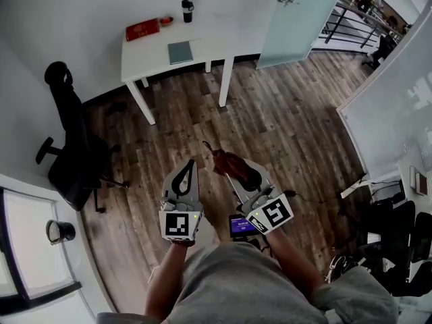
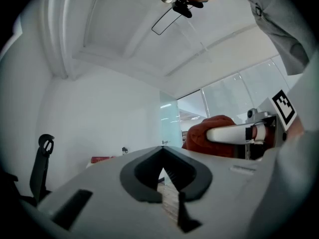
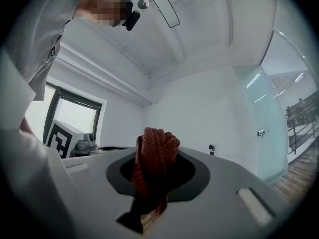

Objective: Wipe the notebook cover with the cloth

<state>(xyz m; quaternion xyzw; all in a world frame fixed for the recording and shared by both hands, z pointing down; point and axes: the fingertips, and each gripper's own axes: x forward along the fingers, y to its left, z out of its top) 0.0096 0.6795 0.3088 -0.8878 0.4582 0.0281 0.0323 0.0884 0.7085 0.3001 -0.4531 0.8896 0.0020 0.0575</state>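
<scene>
The grey-green notebook [image 1: 180, 52] lies flat on a white table [image 1: 145, 59] far ahead, well away from both grippers. I hold both grippers side by side over the wooden floor. My right gripper [image 1: 233, 173] is shut on a bunched rust-brown cloth [image 1: 237, 166], which bulges out between its jaws [image 3: 153, 158] and shows beside the left one [image 2: 212, 131]. My left gripper [image 1: 190, 165] is shut with nothing in it; its jaws meet at the tip [image 2: 162, 154].
On the table also sit a red packet [image 1: 142, 29], a small red dish [image 1: 166, 21] and a black cup [image 1: 187, 10]. A black office chair [image 1: 74, 154] stands left of my path. A glass door [image 1: 297, 19] and glass wall lie right.
</scene>
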